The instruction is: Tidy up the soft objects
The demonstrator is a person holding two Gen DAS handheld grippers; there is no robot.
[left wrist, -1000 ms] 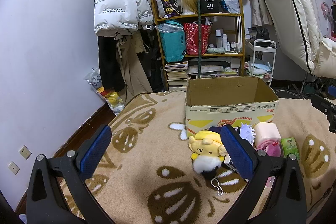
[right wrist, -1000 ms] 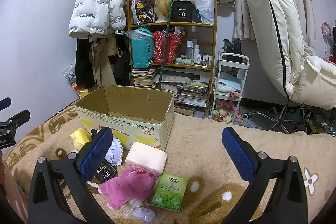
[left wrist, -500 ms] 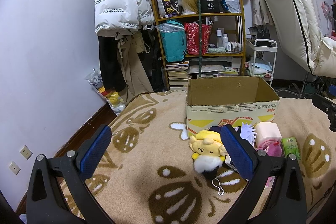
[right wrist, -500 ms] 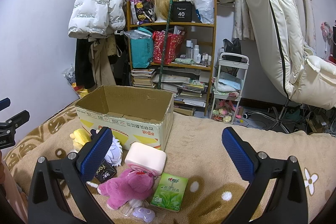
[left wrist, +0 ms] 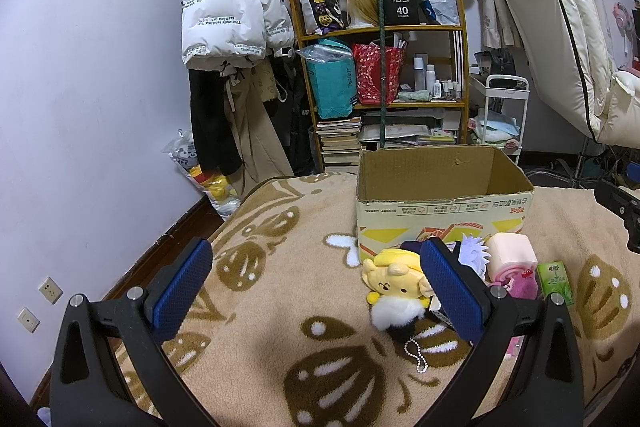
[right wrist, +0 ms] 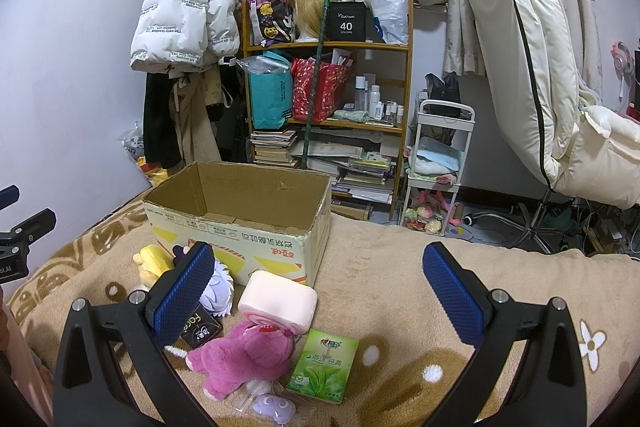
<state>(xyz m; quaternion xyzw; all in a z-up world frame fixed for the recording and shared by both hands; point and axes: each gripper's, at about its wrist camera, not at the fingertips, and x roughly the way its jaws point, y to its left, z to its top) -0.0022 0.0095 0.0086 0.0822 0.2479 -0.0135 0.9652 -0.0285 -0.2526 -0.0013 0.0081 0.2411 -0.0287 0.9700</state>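
Both tongs wide apart, holding nothing. Left gripper [left wrist: 316, 283] up over the brown and tan blanket [left wrist: 280, 267], its blue pads [left wrist: 182, 289] far from each other. Right gripper [right wrist: 318, 285] the same, up over the blanket [right wrist: 380, 267], pads [right wrist: 452, 293] spread wide.

On the blanket, an open cardboard box [left wrist: 440, 195], nothing to see inside from here. Soft toys in a little pile just in front of the box, touching one another. A yellow plush [left wrist: 396, 281] on the left side of the pile, with a white and black fluffy ball [left wrist: 394, 313] on a bead chain just below it. A spiky white-haired plush [right wrist: 218, 287] close to the box wall. A pink block-shaped soft cake [right wrist: 280, 301] next to it, leaning on a purple-pink plush [right wrist: 240, 357]. A green tissue pack [right wrist: 324, 365] flat beside the purple-pink plush. A small lilac toy [right wrist: 272, 407] in clear wrap at the very front. A small black packet [right wrist: 198, 327] partly behind the right gripper's left pad.
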